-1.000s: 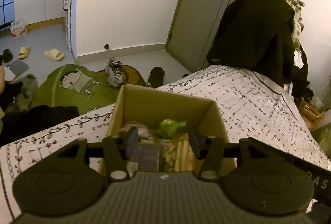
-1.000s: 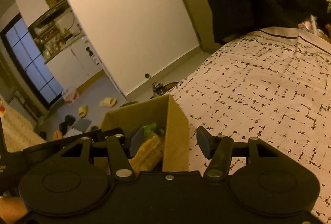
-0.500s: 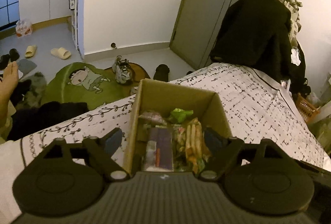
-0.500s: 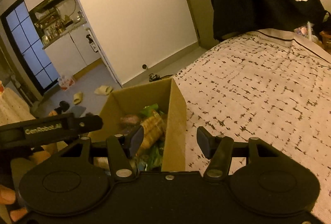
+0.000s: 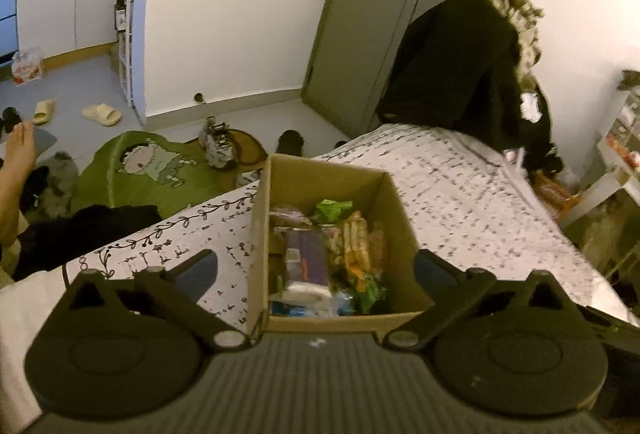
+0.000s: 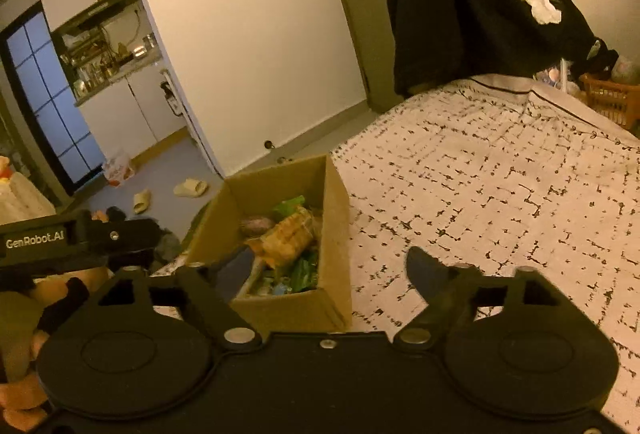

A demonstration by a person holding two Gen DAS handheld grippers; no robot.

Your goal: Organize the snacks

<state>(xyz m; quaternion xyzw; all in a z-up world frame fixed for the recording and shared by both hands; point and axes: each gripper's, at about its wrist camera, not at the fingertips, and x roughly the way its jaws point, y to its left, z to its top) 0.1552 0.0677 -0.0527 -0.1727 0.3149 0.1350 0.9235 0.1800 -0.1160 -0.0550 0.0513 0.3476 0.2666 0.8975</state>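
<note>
The only writing I can read is "GenRobot.AI" on the black bar of my left tongs (image 6: 76, 238), at the left edge of the right wrist view. The wrappers in the cardboard box (image 5: 320, 173) are too blurred to read; I think a purple packet (image 5: 306, 254) lies beside orange-striped ones (image 5: 358, 242), with a green one (image 5: 332, 207) at the far end.

My left tongs (image 5: 316, 266) are spreading and hold nothing: the fingers straddle the near end of the box without touching it. My right tongs (image 6: 324, 270) are also opening, empty, with the box's right wall (image 6: 334, 234) between the fingers and clear of both.

A second ago both pairs sat narrower and lower, the left fingers down among the snacks; now both have backed off and up, and the whole box shows.

The box stands on the bed (image 6: 500, 193), in the lower centre of both views, close to the bed's left edge, where the vine-patterned border (image 5: 168, 230) runs. Beyond that edge the floor holds a green rug (image 5: 152, 169), shoes (image 5: 218, 145) and slippers (image 5: 100, 113). Right of the box the bedspread lies bare up to the dark coats (image 6: 480, 13) at the upper right.
</note>
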